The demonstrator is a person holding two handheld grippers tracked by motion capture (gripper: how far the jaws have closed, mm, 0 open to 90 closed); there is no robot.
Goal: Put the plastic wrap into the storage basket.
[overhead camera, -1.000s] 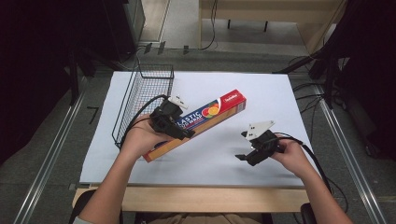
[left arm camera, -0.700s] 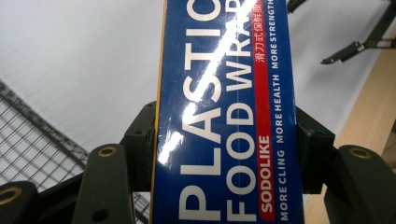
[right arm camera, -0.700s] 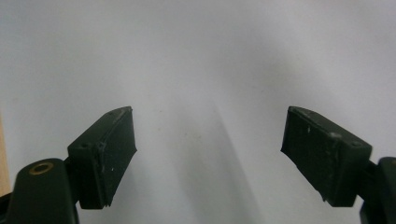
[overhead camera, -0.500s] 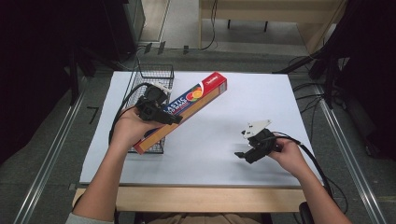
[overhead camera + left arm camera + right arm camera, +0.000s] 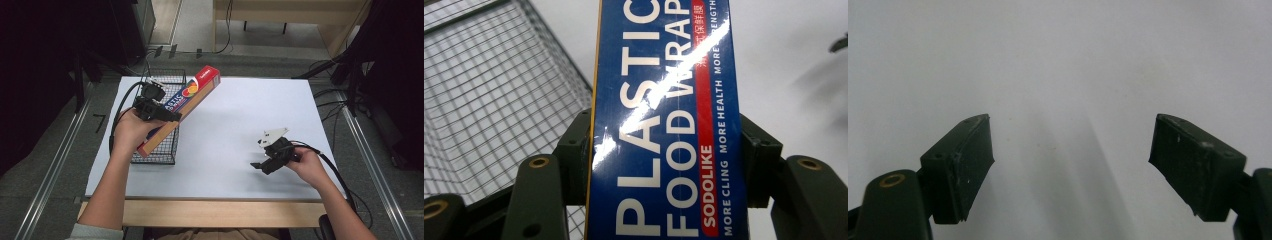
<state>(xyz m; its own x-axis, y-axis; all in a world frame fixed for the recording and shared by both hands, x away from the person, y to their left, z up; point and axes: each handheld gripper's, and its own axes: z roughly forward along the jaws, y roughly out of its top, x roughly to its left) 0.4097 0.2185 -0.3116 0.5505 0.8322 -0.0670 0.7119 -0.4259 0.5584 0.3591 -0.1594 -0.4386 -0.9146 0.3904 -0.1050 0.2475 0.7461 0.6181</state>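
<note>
A long blue and red box of plastic food wrap (image 5: 186, 102) hangs tilted over the black wire basket (image 5: 170, 156), its red end raised toward the back. My left gripper (image 5: 157, 111) is shut on the box near its middle. In the left gripper view the blue face of the box (image 5: 664, 125) stands between the two jaws, with the basket's mesh (image 5: 494, 85) behind on the left. My right gripper (image 5: 264, 161) rests low over the white table at the front right, held by a hand. Its jaws stand wide apart in the right gripper view (image 5: 1070, 170), with nothing between them.
The white tabletop (image 5: 235, 115) stretches between the basket and the right hand. The basket stands at the table's left edge. Cables (image 5: 335, 175) trail from the right gripper off the front right. A metal rail (image 5: 55, 165) runs along the left, dark furniture beyond.
My left gripper has carried the box from the table's middle leftward and back, over the basket. The right gripper has stayed in place, open.
</note>
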